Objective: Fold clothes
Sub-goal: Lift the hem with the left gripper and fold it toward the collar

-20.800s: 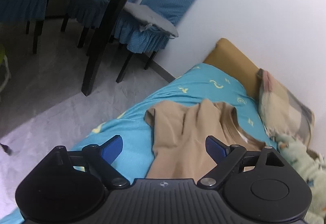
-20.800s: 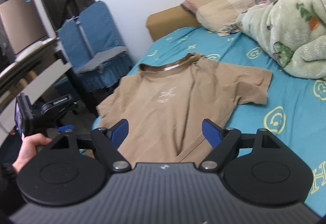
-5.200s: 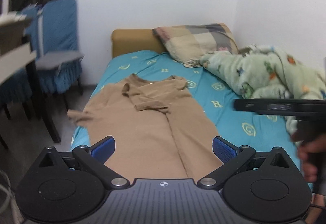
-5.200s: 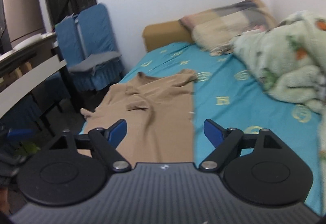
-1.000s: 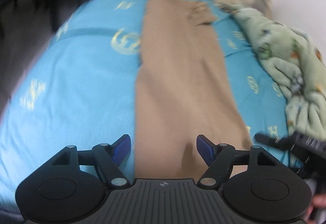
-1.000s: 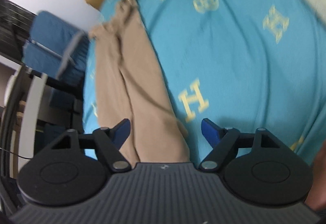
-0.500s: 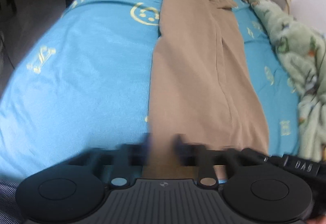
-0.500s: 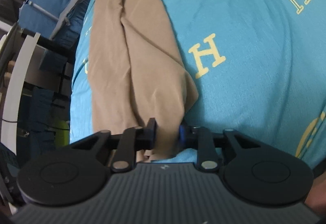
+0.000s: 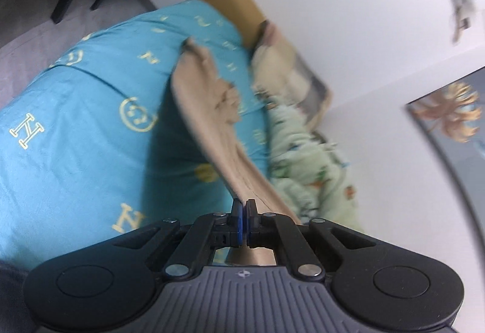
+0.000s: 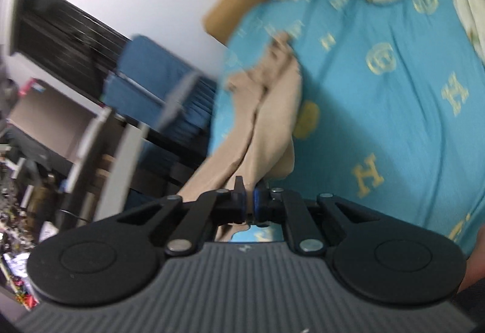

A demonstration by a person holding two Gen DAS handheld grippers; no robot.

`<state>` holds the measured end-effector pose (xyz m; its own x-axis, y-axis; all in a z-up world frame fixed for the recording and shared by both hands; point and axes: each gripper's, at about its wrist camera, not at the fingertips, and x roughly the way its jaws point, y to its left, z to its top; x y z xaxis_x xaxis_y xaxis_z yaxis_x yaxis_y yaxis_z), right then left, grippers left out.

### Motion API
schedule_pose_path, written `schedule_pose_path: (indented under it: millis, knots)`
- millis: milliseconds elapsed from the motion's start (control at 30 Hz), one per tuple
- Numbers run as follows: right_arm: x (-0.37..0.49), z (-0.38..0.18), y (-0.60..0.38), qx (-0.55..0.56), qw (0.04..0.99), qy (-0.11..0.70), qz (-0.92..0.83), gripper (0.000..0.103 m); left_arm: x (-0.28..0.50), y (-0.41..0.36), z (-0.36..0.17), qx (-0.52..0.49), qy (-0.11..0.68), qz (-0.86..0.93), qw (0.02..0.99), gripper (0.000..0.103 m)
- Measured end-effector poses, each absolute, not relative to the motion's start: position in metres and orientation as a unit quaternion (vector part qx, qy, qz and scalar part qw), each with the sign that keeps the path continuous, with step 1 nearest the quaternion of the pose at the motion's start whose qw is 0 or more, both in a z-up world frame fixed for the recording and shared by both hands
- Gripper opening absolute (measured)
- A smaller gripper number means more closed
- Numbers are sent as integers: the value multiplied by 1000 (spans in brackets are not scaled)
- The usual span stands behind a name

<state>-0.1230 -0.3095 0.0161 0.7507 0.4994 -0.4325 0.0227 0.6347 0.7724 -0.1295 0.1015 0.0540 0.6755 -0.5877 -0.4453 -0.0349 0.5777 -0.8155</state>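
Bed with turquoise letter-print sheet [image 9: 75, 151]. Tan cotton T-shirt [image 9: 212, 127], narrowed lengthwise, collar end lying near headboard. Your left claw [image 9: 243, 211] and right claw [image 10: 249, 199] both clamped on its lifted hem; crosswise fold left.

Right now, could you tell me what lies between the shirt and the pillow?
In the left wrist view, only bare blue sheet separates the shirt from the pillow.

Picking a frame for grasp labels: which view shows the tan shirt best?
Left wrist: the tan shirt runs, sharper, from the shut left gripper up the bed. Right wrist shows it blurrier, bunched, pinched by the right gripper.
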Motion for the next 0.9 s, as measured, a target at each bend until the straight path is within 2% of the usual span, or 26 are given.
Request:
schedule_pose_path:
  millis: [133,267,367,600,733,900]
  knots:
    - [-159,39,-321,403,848,310,149,8,-183,101,72,-431,347,-181,813,2]
    - [-199,27,-328,423,832,327,149,8,-231,97,60,-422,331,-152,830,2]
    - [-205,16,-330,427,828,334,144,8,-230,96,49,-428,340,-147,825,2]
    - [-120,16,-327,435,837,313,113,8,-123,95,44,-431,324,-118,834,2]
    - [-45,16,-320,420,853,293,97,8,-36,86,42,-386,311,-102,863,2]
    - [33,-19,-305,357,884,291,78,8,51,74,3,-318,311,-87,891,2]
